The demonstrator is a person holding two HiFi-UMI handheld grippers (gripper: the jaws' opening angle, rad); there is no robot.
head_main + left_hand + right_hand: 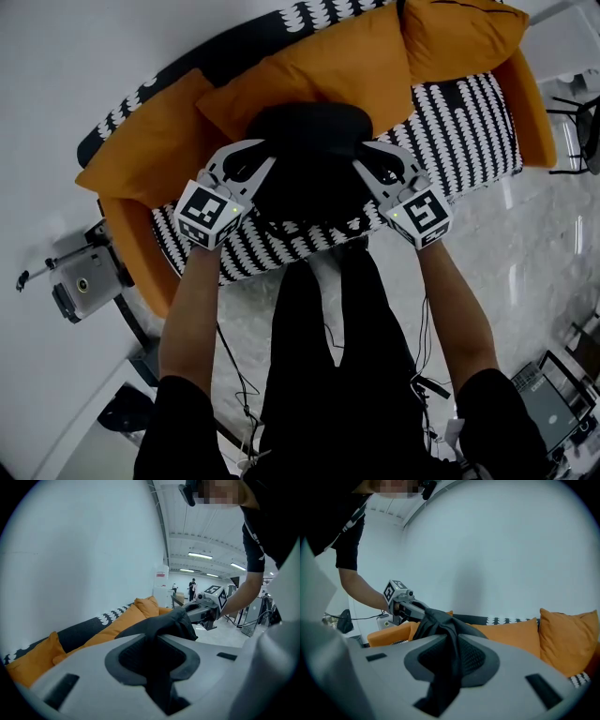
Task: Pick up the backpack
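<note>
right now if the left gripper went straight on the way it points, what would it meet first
The backpack: its black fabric is already pinched between the jaws of the left gripper. Beyond it, roughly in line, is the right gripper; depth unclear.

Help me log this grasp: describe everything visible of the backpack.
The backpack is black, of soft, limp fabric, a rounded dark mass lying on the black-and-white patterned sofa seat against orange cushions. The left gripper pinches a fold on one side, the right gripper on the other; fabric bunches between each pair of jaws. Straps and zips cannot be made out.
</note>
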